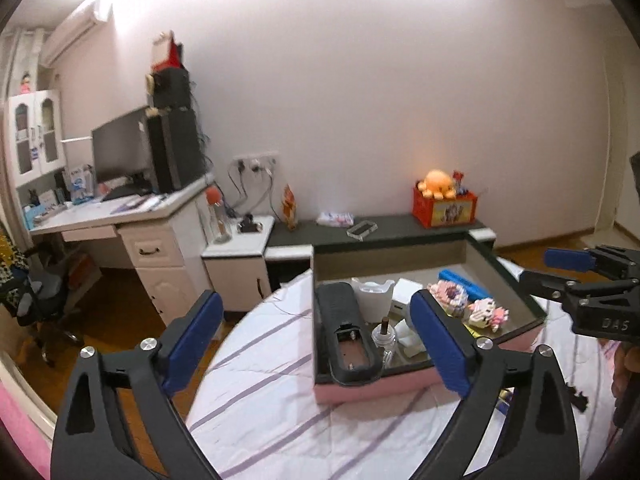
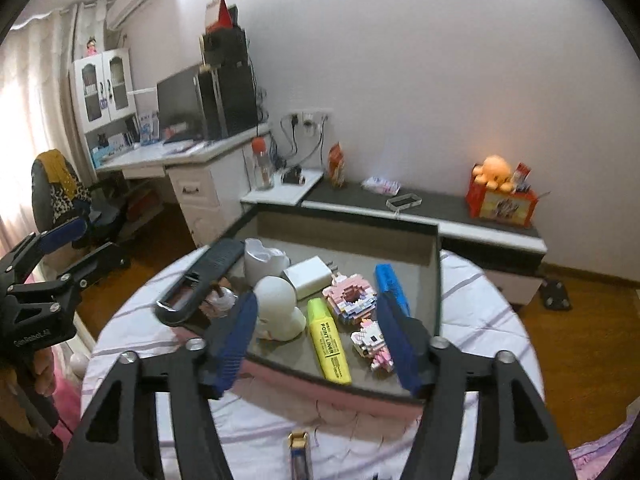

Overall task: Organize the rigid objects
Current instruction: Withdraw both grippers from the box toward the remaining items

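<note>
Round striped tablecloth [image 2: 472, 312] under rectangular pink-walled box [image 2: 320, 384].

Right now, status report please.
Left gripper open, empty. Right gripper open, empty. Yellow highlighter lies in box. Nothing blocking.

The yellow highlighter [image 2: 329, 346], lying in the tray between the fingers of the right hand-held gripper [image 2: 320, 344], reads "POINT LINER". The other hand-held gripper's body bears "DAS" in the left wrist view [image 1: 615, 325] and, in the right wrist view, "GenRobot.AI" [image 2: 32, 341].
</note>
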Available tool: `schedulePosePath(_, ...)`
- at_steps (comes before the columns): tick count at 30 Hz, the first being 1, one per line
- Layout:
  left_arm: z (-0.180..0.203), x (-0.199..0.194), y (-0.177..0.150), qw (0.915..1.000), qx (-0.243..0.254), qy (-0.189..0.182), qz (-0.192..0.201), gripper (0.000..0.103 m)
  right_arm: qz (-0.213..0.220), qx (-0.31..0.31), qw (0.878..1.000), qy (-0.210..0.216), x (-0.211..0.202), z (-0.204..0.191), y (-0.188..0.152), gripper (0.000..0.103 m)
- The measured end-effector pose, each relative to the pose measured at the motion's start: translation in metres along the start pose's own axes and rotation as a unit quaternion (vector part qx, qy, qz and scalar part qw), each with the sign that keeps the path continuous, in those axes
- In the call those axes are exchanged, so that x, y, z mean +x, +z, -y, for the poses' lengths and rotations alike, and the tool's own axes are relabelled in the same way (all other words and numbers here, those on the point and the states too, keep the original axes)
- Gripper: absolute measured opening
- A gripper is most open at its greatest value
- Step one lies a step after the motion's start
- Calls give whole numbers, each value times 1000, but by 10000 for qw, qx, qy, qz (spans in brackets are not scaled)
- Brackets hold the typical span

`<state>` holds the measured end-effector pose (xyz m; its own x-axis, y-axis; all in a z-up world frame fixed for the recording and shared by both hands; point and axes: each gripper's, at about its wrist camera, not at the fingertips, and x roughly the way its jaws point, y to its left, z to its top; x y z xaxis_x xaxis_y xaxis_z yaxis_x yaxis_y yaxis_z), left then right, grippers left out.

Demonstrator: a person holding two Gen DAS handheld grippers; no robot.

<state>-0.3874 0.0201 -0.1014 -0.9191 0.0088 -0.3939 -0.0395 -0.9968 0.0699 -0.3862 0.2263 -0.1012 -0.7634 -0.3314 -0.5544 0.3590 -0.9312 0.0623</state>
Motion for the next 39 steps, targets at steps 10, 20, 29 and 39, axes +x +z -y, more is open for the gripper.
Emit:
schedulePosePath(10, -8, -86, -22, 9990, -163, -100, 414, 103, 1209, -34, 9916, -460, -99, -33, -29, 86)
schedulePosePath(20, -2, -132, -42, 9988, 105, -115, 457, 103, 1385, 446, 9881, -507, -141, -28, -77, 103)
schedulePosePath(29, 6, -147, -52, 9991, 214, -124, 353, 103, 1343, 636, 9871, -596, -156, -24, -95, 103)
schedulePosePath(39, 19, -139, -55, 9990, 306, -276, 176, 103, 1138, 756, 9881, -709, -151, -14, -109, 103)
